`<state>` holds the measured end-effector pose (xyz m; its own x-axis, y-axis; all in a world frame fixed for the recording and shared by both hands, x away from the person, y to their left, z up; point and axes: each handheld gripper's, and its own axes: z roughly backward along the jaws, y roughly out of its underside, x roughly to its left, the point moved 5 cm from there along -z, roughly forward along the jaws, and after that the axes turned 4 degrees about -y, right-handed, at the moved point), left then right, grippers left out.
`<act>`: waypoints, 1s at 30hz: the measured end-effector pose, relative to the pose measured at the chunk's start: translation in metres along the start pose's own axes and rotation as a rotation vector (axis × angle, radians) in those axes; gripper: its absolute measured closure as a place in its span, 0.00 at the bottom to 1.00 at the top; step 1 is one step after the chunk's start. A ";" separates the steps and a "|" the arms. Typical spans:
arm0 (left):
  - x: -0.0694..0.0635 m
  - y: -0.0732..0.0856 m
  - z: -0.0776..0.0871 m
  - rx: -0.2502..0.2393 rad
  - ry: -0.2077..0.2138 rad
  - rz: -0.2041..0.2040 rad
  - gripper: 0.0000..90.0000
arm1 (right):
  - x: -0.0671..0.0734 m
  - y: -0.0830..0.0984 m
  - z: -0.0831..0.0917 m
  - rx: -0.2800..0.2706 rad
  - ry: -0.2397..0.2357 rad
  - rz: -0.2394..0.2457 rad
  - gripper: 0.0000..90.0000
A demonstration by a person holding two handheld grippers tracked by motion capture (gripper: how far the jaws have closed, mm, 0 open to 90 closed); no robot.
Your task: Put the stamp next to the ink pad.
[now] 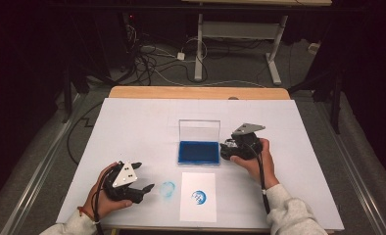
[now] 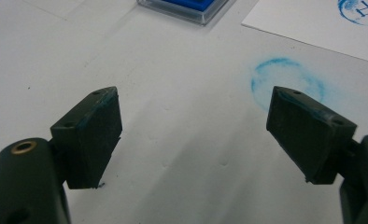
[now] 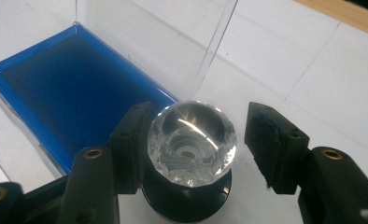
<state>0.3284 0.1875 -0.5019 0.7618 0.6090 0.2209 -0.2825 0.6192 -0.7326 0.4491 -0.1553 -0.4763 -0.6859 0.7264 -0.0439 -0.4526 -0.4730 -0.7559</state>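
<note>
Since stamping is plainly the work in hand, the bench [image 1: 132, 127] is covered by a white sheet so that stray ink is caught. At its middle an ink pad [image 1: 198, 152] is set, with its clear lid [image 1: 199, 129] stood upright at the far edge so the blue surface is left bare. Nearer than the pad a sheet of paper [image 1: 198, 197] is laid, and a round blue print [image 1: 198, 197] is borne on it; just to its left a fainter blue ring [image 1: 167, 189] is seen on the bench cover itself, probably a test or a slip.

Just to the right of the ink pad the stamp [image 3: 191, 144] is stood on the bench, its dark round base down and its clear faceted knob up, so that it can be taken from above. The right hand-held gripper [image 3: 194, 140] is kept around that knob with its jaws spread: the left jaw is close against the knob or barely touching it, while the right jaw is plainly apart from it, so the stamp is judged released rather than pinched.

At the near left the left hand-held gripper [image 2: 194, 135] is rested low over the bench with its jaws wide apart and nothing between them; blue smears are visible on its pads [image 2: 95, 135], and it is kept well clear of the paper, probably so that the print is not smudged.
</note>
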 end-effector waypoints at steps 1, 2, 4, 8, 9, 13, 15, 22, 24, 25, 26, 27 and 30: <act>0.000 0.000 0.000 0.001 0.001 0.001 0.20 | -0.001 0.000 0.000 -0.005 0.012 0.001 0.44; 0.000 0.000 0.000 0.001 0.001 0.000 0.20 | -0.001 -0.001 0.001 -0.011 0.014 0.000 0.42; 0.000 0.000 0.000 0.001 0.001 0.000 0.20 | -0.001 -0.002 0.002 -0.024 0.012 -0.004 0.41; 0.000 0.000 0.000 0.001 -0.003 -0.002 0.20 | 0.000 -0.004 0.004 -0.039 0.022 -0.003 0.32; 0.000 0.000 0.000 0.000 -0.004 -0.001 0.20 | 0.000 -0.004 0.004 -0.041 0.026 -0.003 0.31; 0.000 0.000 0.000 -0.001 -0.003 0.002 0.20 | 0.000 -0.006 0.005 -0.056 0.056 -0.012 0.24; 0.000 0.000 0.000 0.000 -0.003 0.001 0.20 | 0.000 -0.007 0.007 -0.070 0.056 -0.011 0.24; 0.000 0.000 -0.001 0.000 -0.002 0.001 0.20 | 0.003 -0.014 0.016 -0.134 0.068 0.006 0.21; 0.000 0.000 -0.001 -0.001 -0.001 0.003 0.20 | 0.004 -0.016 0.018 -0.146 0.070 0.007 0.21; 0.000 0.000 -0.001 -0.001 -0.001 0.002 0.20 | 0.005 -0.016 0.020 -0.154 0.073 0.009 0.21; 0.000 0.000 -0.001 -0.002 -0.002 0.004 0.20 | 0.005 -0.017 0.021 -0.161 0.077 0.011 0.21; 0.000 0.000 -0.001 -0.002 0.000 0.005 0.20 | 0.006 -0.018 0.022 -0.162 0.079 0.011 0.21; 0.000 0.000 -0.001 0.000 0.000 0.005 0.20 | 0.007 -0.019 0.024 -0.172 0.076 0.015 0.22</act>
<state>0.3292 0.1870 -0.5025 0.7601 0.6124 0.2172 -0.2867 0.6161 -0.7336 0.4387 -0.1533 -0.4467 -0.6437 0.7587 -0.1002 -0.3345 -0.3967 -0.8548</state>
